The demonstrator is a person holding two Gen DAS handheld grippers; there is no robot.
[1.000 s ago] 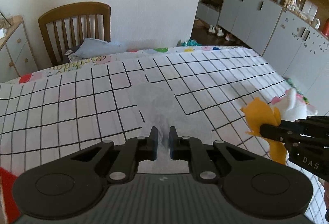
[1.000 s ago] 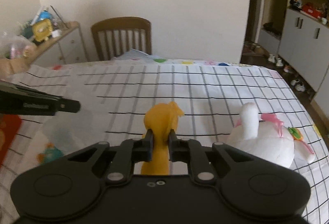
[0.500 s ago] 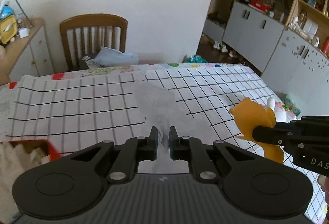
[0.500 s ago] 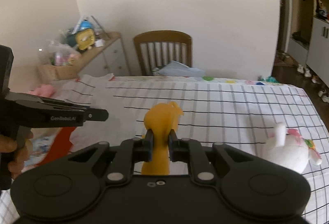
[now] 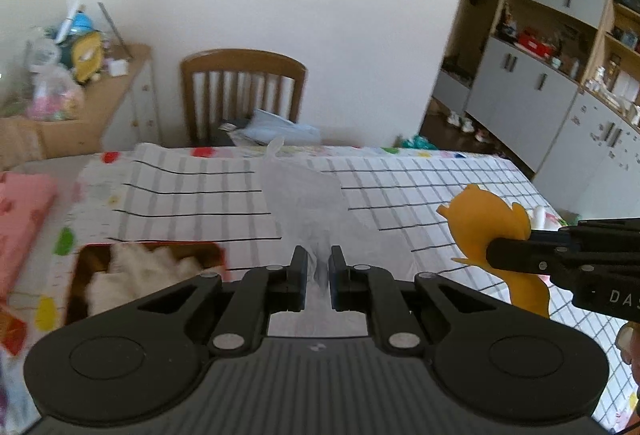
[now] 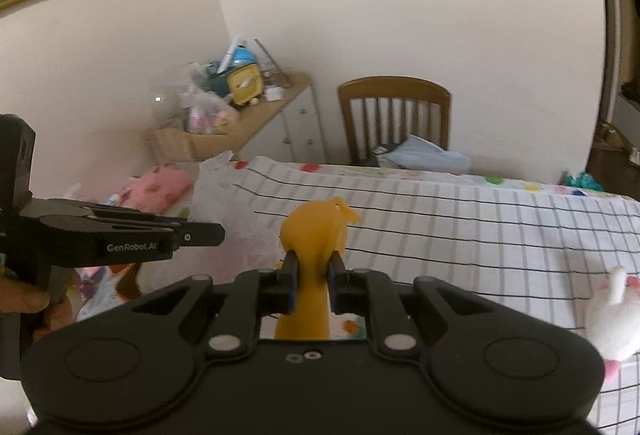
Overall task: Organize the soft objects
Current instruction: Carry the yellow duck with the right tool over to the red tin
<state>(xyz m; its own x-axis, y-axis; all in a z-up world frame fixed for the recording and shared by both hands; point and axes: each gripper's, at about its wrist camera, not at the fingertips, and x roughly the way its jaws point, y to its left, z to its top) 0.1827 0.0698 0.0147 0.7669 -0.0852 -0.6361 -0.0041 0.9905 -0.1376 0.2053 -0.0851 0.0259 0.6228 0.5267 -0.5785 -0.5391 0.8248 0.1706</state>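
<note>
Above the grid-patterned table (image 6: 480,235), the right gripper (image 6: 312,271) pinches a soft orange plush toy (image 6: 316,227), smooth with small pointed ears. Left of that toy, the left gripper (image 5: 318,271) clamps a translucent plastic bag (image 5: 304,195).

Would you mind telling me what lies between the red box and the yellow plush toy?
In the left wrist view, a translucent plastic bag, held by the left hand-held gripper, lies between the red box and yellow plush toy.

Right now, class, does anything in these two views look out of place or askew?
One white plush toy lies alone on the checked tablecloth, apart from the red bin that already holds a white plush. The right gripper grips the orange plush; nothing looks spilled or damaged.
</note>
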